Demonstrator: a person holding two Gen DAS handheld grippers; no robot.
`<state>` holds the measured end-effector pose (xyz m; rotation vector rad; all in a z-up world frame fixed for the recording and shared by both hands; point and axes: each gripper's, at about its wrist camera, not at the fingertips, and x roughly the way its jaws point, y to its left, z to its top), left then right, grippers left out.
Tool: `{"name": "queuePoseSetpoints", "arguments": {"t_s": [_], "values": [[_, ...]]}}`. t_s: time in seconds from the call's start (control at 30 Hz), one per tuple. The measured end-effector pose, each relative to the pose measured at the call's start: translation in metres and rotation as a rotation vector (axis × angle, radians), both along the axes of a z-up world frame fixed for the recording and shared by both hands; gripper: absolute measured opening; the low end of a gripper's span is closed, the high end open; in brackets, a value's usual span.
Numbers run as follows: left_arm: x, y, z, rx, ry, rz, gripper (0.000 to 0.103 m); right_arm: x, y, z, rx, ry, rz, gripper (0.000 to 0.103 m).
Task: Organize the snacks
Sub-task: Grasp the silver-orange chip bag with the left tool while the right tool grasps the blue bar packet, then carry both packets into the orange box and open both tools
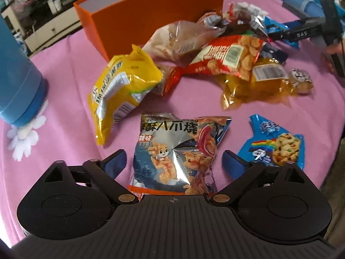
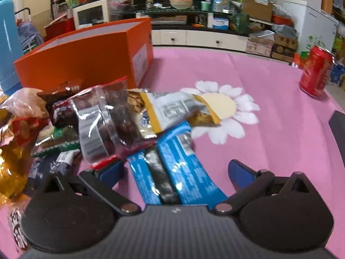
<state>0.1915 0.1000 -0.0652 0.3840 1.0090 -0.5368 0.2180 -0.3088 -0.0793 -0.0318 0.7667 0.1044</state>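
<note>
We see a crinkled silver snack bag [image 1: 175, 154] printed with cartoon foxes lying flat on the pink table [image 1: 64, 75], between the spread fingers of the left claw [image 1: 173, 158], which do not touch it. Its lower edge is hidden behind the claw body. The left claw tilts steeply down. The right claw [image 2: 175, 169] is released too, angled down over a blue wrapper [image 2: 172, 172] whose near end is cut off; the snack pile beside the orange box [image 2: 82, 54] is blurred
</note>
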Motion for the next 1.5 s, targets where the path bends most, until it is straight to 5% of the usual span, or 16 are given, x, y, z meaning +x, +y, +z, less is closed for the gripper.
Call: {"name": "queuePoseSetpoints", "arguments": {"t_s": [0.13, 0.27, 0.33, 0.67, 0.8, 0.93, 1.13, 1.3, 1.43, 1.5], "values": [[-0.006, -0.002, -0.007, -0.004, 0.001, 0.049, 0.061, 0.001, 0.002, 0.0, 0.001, -0.002, 0.007, 0.102], [-0.012, 0.003, -0.005, -0.075, 0.014, 0.162, 0.036, -0.001, 0.001, 0.002, 0.002, 0.003, 0.002, 0.096], [-0.016, 0.004, -0.003, -0.094, 0.0, 0.223, 0.029, -0.007, 0.0, 0.008, -0.008, -0.011, -0.003, 0.054], [-0.067, 0.003, 0.002, -0.158, -0.023, 0.427, 0.025, -0.079, -0.002, 0.016, 0.019, 0.041, -0.057, 0.052], [-0.058, 0.011, 0.042, -0.252, -0.098, 0.467, 0.024, -0.081, -0.012, 0.043, 0.152, 0.001, -0.068, 0.052], [-0.015, 0.014, 0.088, -0.334, -0.183, 0.476, 0.024, -0.051, 0.002, 0.09, 0.168, -0.121, -0.019, 0.052], [0.096, -0.009, 0.119, -0.37, -0.258, 0.49, 0.025, 0.053, 0.057, 0.132, 0.076, -0.248, 0.107, 0.052], [0.186, -0.045, 0.097, -0.316, -0.233, 0.457, 0.025, 0.137, 0.1, 0.114, 0.007, -0.224, 0.191, 0.052], [0.232, -0.066, 0.054, -0.239, -0.165, 0.441, 0.025, 0.181, 0.123, 0.077, -0.028, -0.135, 0.251, 0.051], [0.235, -0.08, 0.041, -0.15, -0.218, 0.411, 0.026, 0.193, 0.131, 0.061, -0.069, -0.104, 0.272, 0.053]]}}
